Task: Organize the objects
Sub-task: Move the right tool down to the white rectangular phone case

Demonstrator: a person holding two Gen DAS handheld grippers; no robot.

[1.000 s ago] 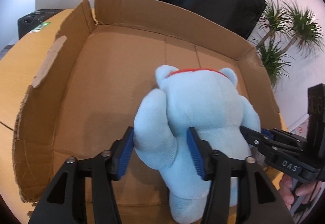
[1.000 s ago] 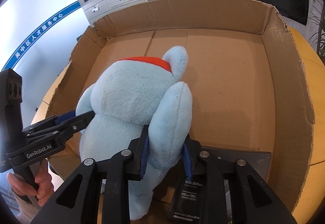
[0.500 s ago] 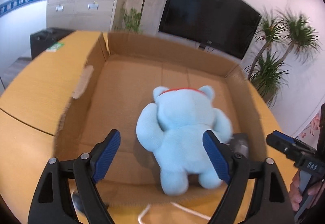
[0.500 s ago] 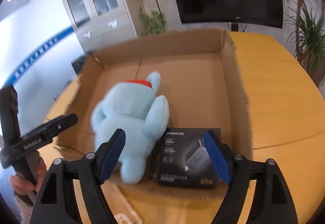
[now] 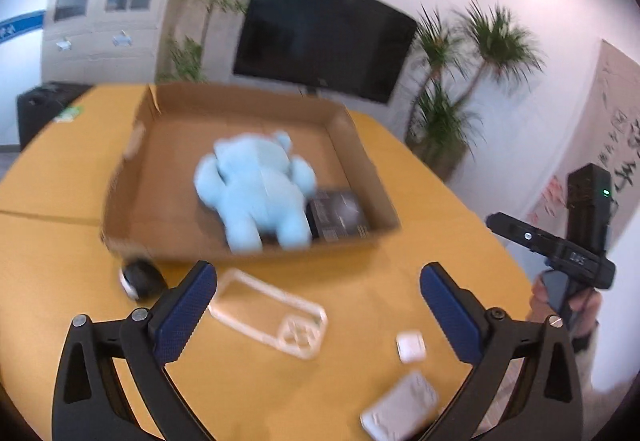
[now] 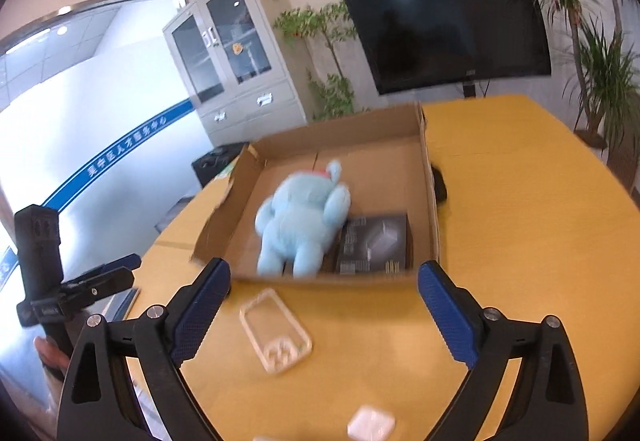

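A light blue plush toy (image 5: 256, 185) lies face down inside a shallow cardboard box (image 5: 168, 237) on the yellow table, next to a black product box (image 5: 340, 215). The plush (image 6: 304, 217), the cardboard box (image 6: 428, 209) and the black box (image 6: 374, 243) also show in the right wrist view. My left gripper (image 5: 316, 293) is open and empty, above the table in front of the box. My right gripper (image 6: 324, 293) is open and empty, also pulled back from the box. A clear phone case (image 5: 272, 311) lies on the table below the grippers.
A small white case (image 5: 410, 347), a grey pouch (image 5: 400, 407) and a black round object (image 5: 140, 279) lie on the table (image 5: 420, 201) near the front of the box. The phone case (image 6: 276, 329) and white case (image 6: 370, 423) show in the right wrist view too.
Both grippers let go of the plush's arms, opened wide and pulled back and up from the box. The plush now lies in the box beside the black box.
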